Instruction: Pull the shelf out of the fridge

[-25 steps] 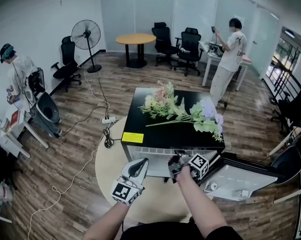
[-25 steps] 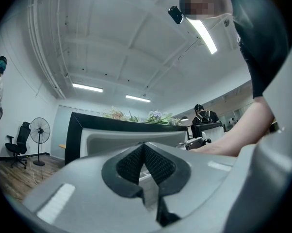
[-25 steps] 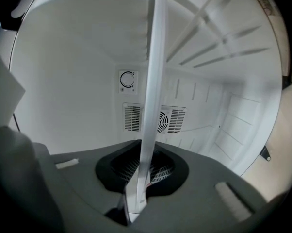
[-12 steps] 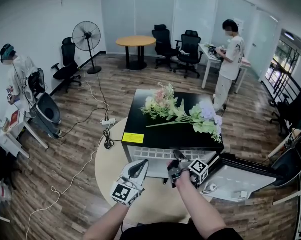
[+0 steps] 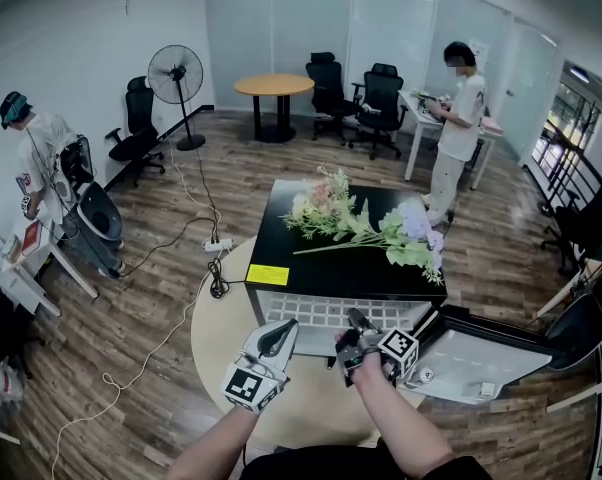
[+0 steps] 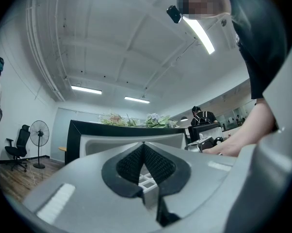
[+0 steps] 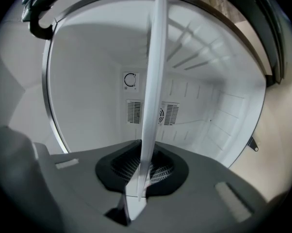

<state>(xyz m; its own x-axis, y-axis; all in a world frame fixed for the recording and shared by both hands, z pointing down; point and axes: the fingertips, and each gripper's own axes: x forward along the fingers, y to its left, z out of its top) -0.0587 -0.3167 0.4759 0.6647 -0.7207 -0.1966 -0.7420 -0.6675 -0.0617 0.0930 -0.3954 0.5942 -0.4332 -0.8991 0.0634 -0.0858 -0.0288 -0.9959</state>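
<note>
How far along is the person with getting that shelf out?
The fridge door is already open. The right gripper is clamped on the front edge of the white shelf, which sticks partway out. Left to do: slide it fully free. The left gripper hangs beside, shut and empty.

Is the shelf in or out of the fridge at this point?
Partly out: the white grid shelf juts from the fridge front, with the right gripper shut on its edge.
</note>
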